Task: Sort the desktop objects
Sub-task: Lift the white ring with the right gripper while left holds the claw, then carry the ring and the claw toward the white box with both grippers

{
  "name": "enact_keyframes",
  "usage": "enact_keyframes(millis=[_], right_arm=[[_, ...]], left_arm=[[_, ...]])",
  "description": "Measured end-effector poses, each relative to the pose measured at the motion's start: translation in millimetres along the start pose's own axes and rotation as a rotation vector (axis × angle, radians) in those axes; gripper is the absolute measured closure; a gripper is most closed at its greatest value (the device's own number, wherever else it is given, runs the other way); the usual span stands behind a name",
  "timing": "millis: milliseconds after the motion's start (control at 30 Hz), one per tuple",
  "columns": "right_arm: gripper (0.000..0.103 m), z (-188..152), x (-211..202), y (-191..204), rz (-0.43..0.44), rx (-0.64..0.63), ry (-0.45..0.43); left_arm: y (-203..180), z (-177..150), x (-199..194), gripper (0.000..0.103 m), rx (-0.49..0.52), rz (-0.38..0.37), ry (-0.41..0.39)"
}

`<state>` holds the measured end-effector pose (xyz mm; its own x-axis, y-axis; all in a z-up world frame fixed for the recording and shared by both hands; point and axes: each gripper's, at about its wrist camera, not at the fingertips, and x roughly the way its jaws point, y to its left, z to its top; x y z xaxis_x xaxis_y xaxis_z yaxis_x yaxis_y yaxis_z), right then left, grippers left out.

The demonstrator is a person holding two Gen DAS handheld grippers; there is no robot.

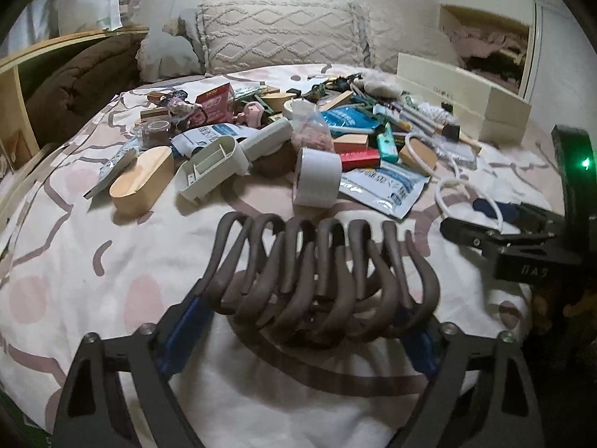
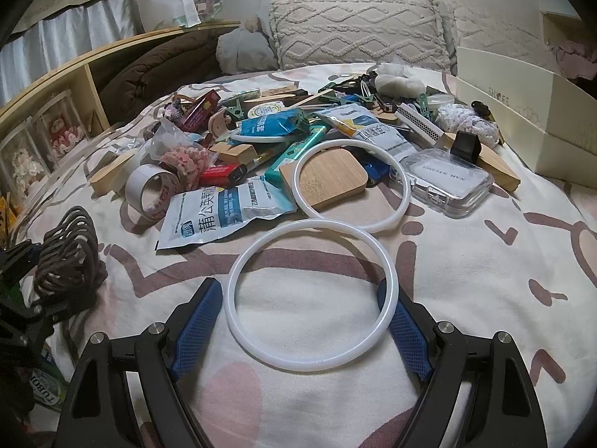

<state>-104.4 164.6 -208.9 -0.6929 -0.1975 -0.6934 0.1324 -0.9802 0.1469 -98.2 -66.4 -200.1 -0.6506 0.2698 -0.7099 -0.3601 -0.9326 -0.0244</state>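
Your left claw (image 1: pixel 298 332) stands wide around the coil rack (image 1: pixel 317 280) at lower centre, pads touching its ends; squeeze evenly; your right claw (image 2: pixel 302 321) grips a white ring (image 2: pixel 311 291), lower centre.

Both views are dim and cool-toned under soft indoor light, with grain and smearing in the darker parts. The fisheye lens bows the bed (image 2: pixel 466 261) and the wooden shelf (image 2: pixel 56 74) into curves, and black vignette fills the corners. A green indicator light (image 1: pixel 585 163) glares at the right edge of the left wrist view, and soft shadows lie beneath the coiled wire rack (image 1: pixel 317 280).
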Motion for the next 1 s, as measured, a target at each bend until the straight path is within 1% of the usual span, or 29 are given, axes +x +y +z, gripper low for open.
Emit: enact_keyframes(millis=[33,67,133,167,233,300,333,400,467,600,633,667,700,733,767,800,867,1000], right_arm=[[0.017,0.0,0.0,-0.1,0.002,0.002,0.000],[0.017,0.2,-0.2,-0.4,0.003,0.006,-0.001],[0.018,0.9,-0.7,-1.0,0.005,0.011,-0.001],[0.021,1.4,-1.1,-1.8,0.002,0.016,-0.002],[0.022,2.3,-2.3,-4.5,0.006,0.032,-0.003],[0.036,3.5,-3.8,-7.5,-0.007,0.046,-0.004],[0.038,3.9,-4.5,-9.8,-0.006,0.056,-0.004],[0.045,5.1,-5.3,-14.8,0.001,0.074,0.002],[0.046,5.9,-5.4,-17.0,0.005,0.079,0.008],[0.046,8.3,-5.7,-15.4,0.001,0.065,0.026],[0.046,8.2,-6.6,-15.3,0.003,0.064,0.029],[0.039,7.8,-7.9,-15.7,0.015,0.065,0.031],[0.028,7.2,-9.8,-16.2,0.033,0.067,0.031],[0.022,6.7,-12.0,-15.8,0.042,0.067,0.030],[0.013,6.3,-14.5,-14.2,0.030,0.063,0.029],[0.009,5.9,-16.7,-12.2,0.010,0.055,0.028],[0.008,5.0,-19.0,-10.0,-0.023,0.042,0.031],[0.008,8.7,-13.6,-9.8,-0.103,0.007,0.065]], left_arm=[[-1.3,-0.2,-0.2,0.018,0.004,-0.003,-0.001],[-3.2,-0.3,0.0,0.022,0.011,-0.007,-0.001],[-5.6,-0.7,0.1,0.022,0.024,-0.001,-0.003],[-5.8,-0.9,0.0,0.022,0.025,0.000,-0.004],[-5.8,-0.9,-0.5,0.022,0.016,-0.002,-0.005],[-6.2,-0.8,-1.7,0.023,0.005,-0.002,-0.007],[-5.9,-0.8,-1.9,0.023,0.001,-0.001,-0.008],[-7.5,-0.7,-2.1,0.023,-0.004,0.008,-0.007],[-8.0,0.0,-2.1,0.023,-0.010,0.014,-0.007],[-7.8,3.1,-6.5,0.023,-0.030,0.021,-0.024],[-7.7,3.9,-7.8,0.023,-0.035,0.022,-0.030],[-7.5,4.8,-9.1,0.023,-0.040,0.023,-0.036],[-7.4,6.1,-10.8,0.023,-0.046,0.025,-0.041],[-7.3,7.3,-12.1,0.023,-0.051,0.025,-0.046],[-7.0,8.4,-13.6,0.023,-0.056,0.025,-0.050],[-6.9,9.5,-15.1,0.023,-0.060,0.026,-0.054],[-6.2,11.3,-18.9,0.023,-0.068,0.027,-0.063],[-4.1,15.1,-25.4,0.023,-0.086,0.028,-0.080]])
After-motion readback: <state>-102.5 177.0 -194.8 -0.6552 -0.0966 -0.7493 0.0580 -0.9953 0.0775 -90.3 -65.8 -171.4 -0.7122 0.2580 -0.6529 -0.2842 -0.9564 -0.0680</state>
